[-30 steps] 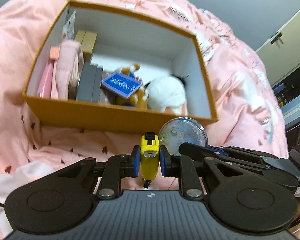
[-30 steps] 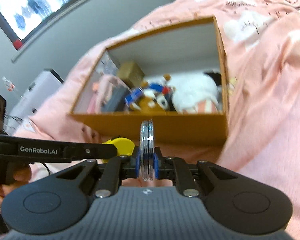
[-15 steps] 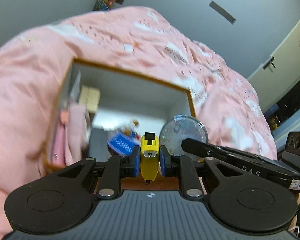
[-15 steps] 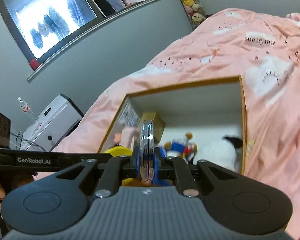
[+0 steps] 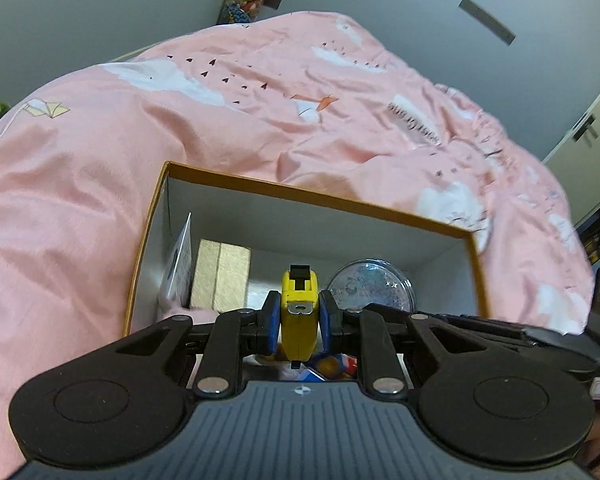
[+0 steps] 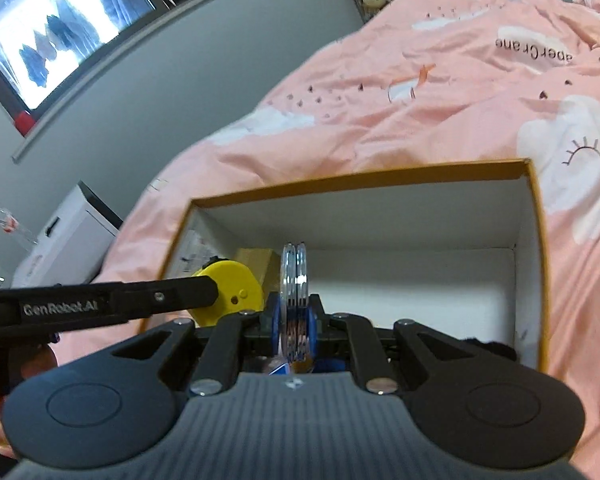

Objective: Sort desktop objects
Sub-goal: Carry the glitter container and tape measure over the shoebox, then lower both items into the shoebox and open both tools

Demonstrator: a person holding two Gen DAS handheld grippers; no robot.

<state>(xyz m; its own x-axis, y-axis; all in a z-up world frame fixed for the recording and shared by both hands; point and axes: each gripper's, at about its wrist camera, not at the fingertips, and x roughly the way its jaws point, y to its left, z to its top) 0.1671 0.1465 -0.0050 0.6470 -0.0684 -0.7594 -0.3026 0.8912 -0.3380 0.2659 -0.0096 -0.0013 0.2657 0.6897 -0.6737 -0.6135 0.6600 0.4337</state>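
Note:
My left gripper (image 5: 299, 315) is shut on a yellow tape measure (image 5: 299, 312), held over the open orange box (image 5: 312, 196) with white inner walls. In the right wrist view that tape measure (image 6: 230, 294) shows side-on, at the tip of the left gripper's black arm. My right gripper (image 6: 294, 318) is shut on a clear round disc case (image 6: 294, 280), seen edge-on above the box (image 6: 364, 178). From the left wrist the same case (image 5: 370, 284) appears as a glittery circle just right of the tape measure. Both items hang above the box interior.
Inside the box a tan carton (image 5: 220, 276) and a white card (image 5: 178, 264) stand against the left wall; colourful toys (image 5: 332, 366) lie below the grippers. The box rests on a rumpled pink duvet (image 5: 260, 112). A white appliance (image 6: 64, 236) and a window (image 6: 60, 28) are at left.
Both grippers have travelled forward from in front of the box's near wall to above its interior, each still holding its item. The box contents have slid beneath the grippers, out of sight.

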